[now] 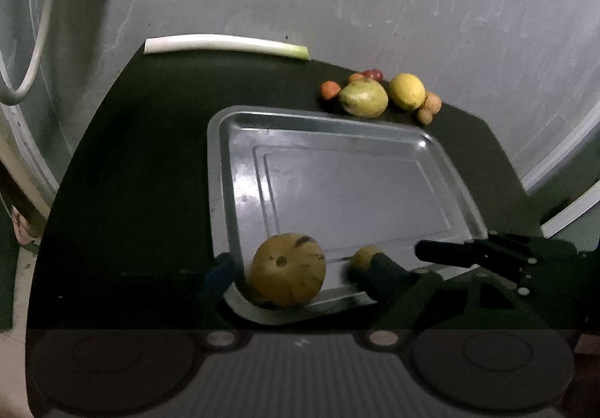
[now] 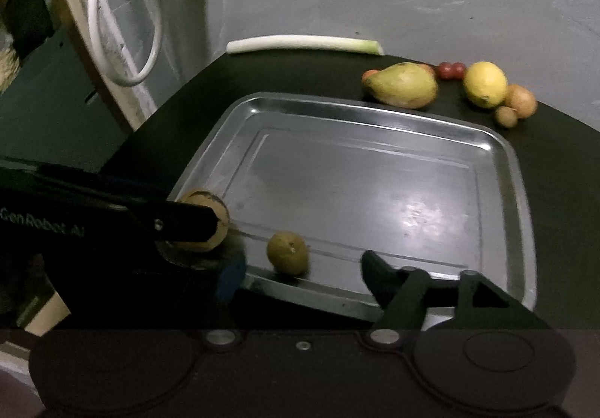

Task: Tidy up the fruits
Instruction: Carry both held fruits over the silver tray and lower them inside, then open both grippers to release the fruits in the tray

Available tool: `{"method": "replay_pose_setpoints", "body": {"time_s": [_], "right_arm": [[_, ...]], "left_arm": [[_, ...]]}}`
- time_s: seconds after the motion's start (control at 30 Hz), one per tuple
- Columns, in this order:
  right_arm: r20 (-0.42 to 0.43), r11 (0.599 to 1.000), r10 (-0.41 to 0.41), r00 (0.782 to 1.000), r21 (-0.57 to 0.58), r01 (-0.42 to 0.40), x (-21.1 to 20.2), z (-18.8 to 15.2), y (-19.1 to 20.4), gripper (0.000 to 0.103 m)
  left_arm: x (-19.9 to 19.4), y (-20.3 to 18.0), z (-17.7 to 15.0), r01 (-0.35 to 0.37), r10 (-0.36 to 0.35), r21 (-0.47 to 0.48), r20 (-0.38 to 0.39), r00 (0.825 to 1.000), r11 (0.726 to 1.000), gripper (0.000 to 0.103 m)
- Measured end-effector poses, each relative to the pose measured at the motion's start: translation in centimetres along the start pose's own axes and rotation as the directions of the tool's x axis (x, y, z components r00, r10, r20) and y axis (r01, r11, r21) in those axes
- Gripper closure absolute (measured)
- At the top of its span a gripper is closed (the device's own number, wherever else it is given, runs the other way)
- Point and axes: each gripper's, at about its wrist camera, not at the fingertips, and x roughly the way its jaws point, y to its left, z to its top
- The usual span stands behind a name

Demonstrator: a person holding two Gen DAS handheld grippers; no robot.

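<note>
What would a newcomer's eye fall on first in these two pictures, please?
The shiny metal tray on the dark table, with two yellowish fruits at its near edge: a big round one and a small one, each between open tongs. Behind the tray lies a bright fruit pile and a pale leek.

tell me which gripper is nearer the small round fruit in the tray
Right. The small round fruit lies between the right gripper's open fingers. The left gripper straddles the larger spotted fruit beside it, at the tray's near corner.
</note>
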Motion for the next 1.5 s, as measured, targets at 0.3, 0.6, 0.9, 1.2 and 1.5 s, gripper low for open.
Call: {"method": "replay_pose_setpoints", "body": {"time_s": [0.3, 0.6, 0.9, 1.2, 1.5], "right_arm": [[-0.040, 0.995, -0.052, 0.998, 0.086, 0.055, -2.3, -1.2, -2.1, 0.005], [-0.080, 0.984, -0.108, 0.991, 0.136, 0.118, -2.8, -1.6, -3.9, 0.001], [-0.053, 0.980, -0.124, 0.991, 0.150, 0.130, -2.8, -0.4, -5.2, 0.001], [0.008, 0.982, -0.137, 0.990, 0.132, 0.135, -1.8, 2.1, -6.7, 0.001], [0.028, 0.986, -0.137, 0.990, 0.096, 0.134, 0.2, 4.5, -8.2, 0.001]], "left_arm": [[0.0, -1.2, 0.6, 0.022, -0.022, 0.000, 0.003, 1.000, 1.000, 0.002], [0.9, -2.3, 1.3, 0.017, -0.017, 0.012, -0.021, 1.000, 1.000, 0.001], [1.6, -3.1, 3.5, -0.030, 0.030, 0.031, -0.001, 1.000, 0.999, 0.001], [2.9, -3.0, 6.7, -0.057, 0.056, 0.006, 0.026, 0.998, 0.998, 0.001], [4.9, -2.9, 9.9, -0.064, 0.064, -0.006, 0.044, 0.997, 0.998, 0.001]]}}
